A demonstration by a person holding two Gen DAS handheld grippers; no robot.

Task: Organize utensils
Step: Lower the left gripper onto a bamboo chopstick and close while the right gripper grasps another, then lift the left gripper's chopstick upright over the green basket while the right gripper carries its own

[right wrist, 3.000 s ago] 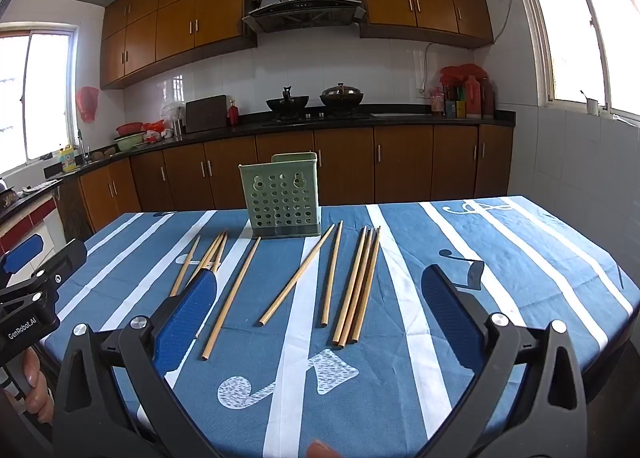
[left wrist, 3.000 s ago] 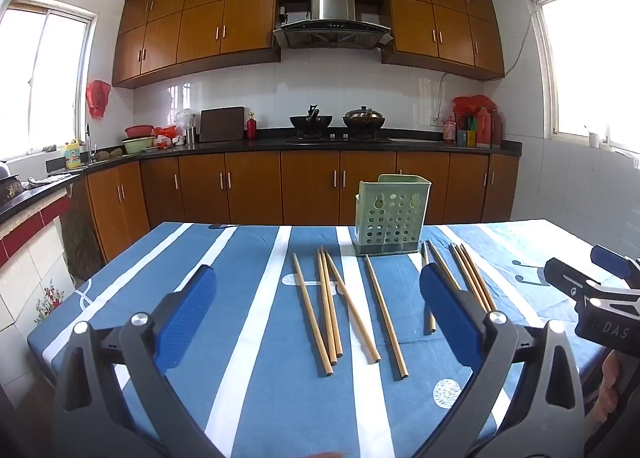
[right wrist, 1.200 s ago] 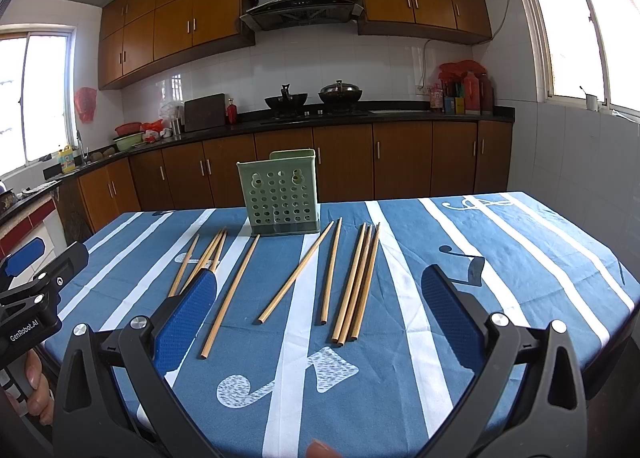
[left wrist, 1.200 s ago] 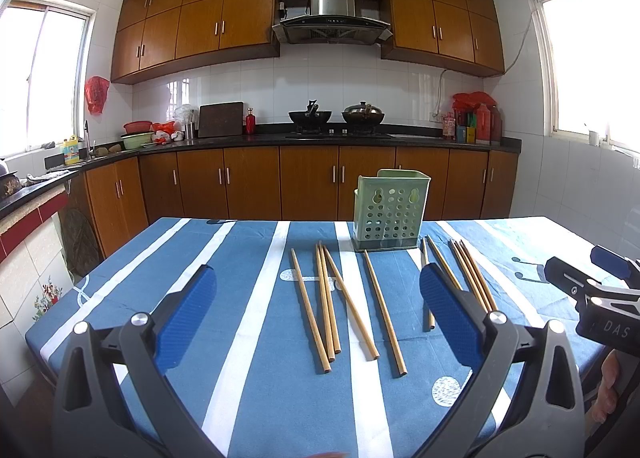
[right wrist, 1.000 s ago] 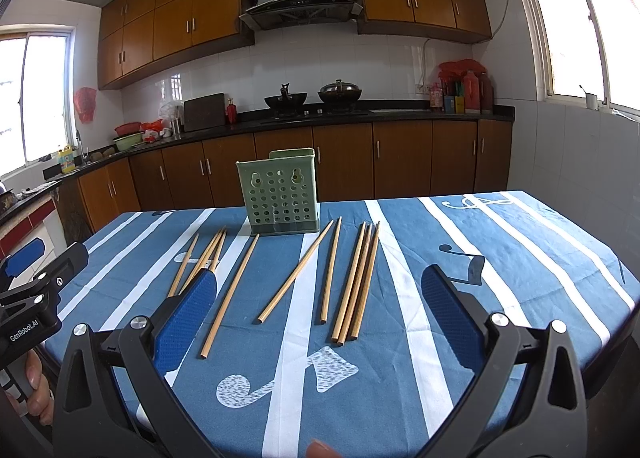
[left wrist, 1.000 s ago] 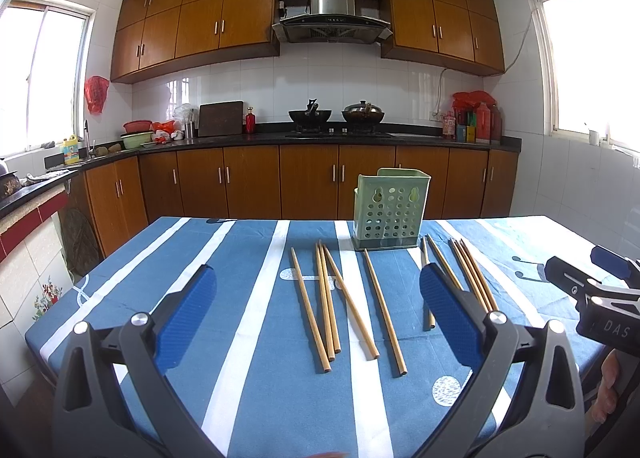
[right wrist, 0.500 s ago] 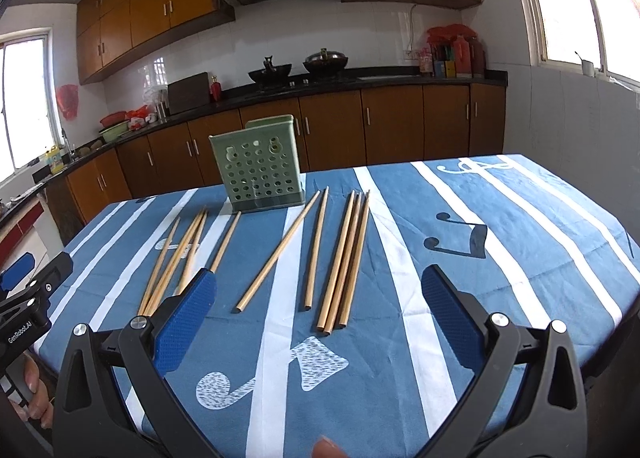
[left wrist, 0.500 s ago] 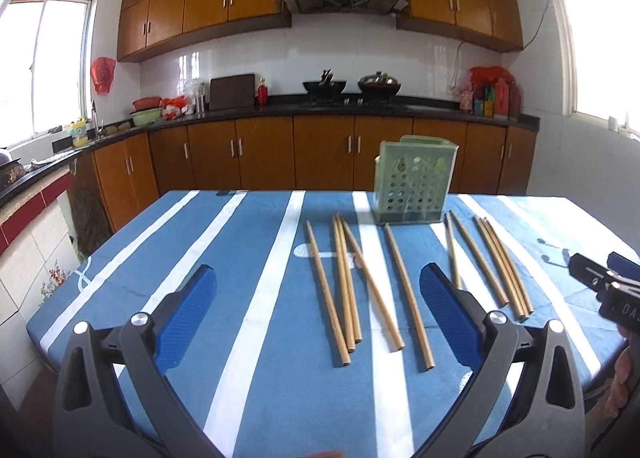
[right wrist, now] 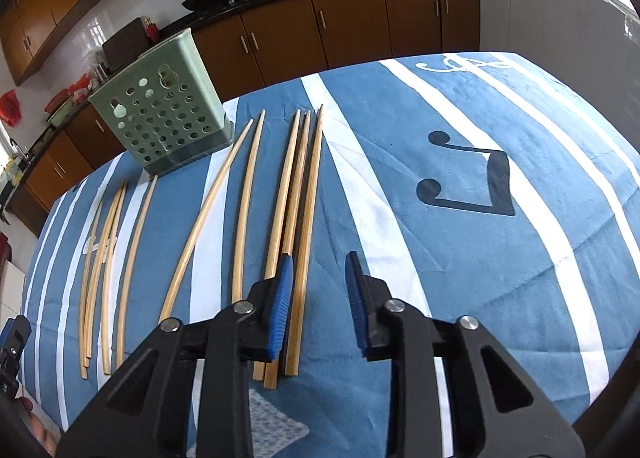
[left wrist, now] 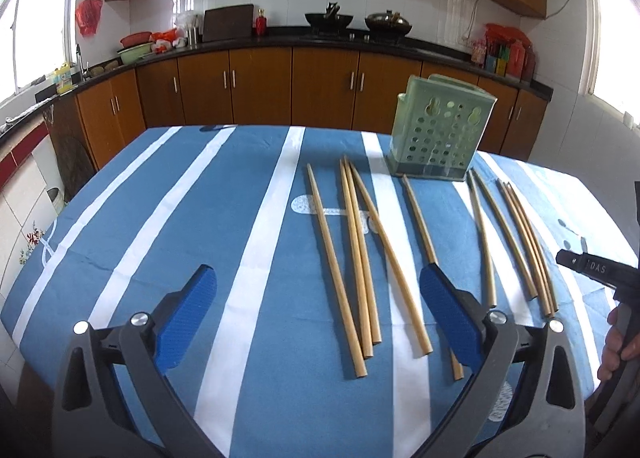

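Observation:
Several wooden chopsticks [left wrist: 356, 242] lie on the blue striped tablecloth [left wrist: 168, 226] in front of a green perforated utensil holder [left wrist: 438, 138]. In the right wrist view the holder [right wrist: 164, 118] stands at the far left and a cluster of three chopsticks [right wrist: 298, 210] runs toward my right gripper [right wrist: 319, 298]. That gripper is low over the cluster's near ends, jaws narrowed but apart, with the rightmost chopstick between them and nothing gripped. My left gripper [left wrist: 316, 318] is wide open and empty above the near ends of the left chopsticks.
The table's near edge lies just under both grippers. Wooden kitchen cabinets [left wrist: 280, 90] and a counter with pots stand behind the table. The right gripper's body shows at the left view's right edge [left wrist: 600, 274]. A music-note print [right wrist: 468, 182] marks the cloth to the right.
Both grippers have moved forward and tilted down toward the table. My right gripper has dropped close over the right chopstick cluster and its jaws have narrowed a lot. The left jaws stay wide.

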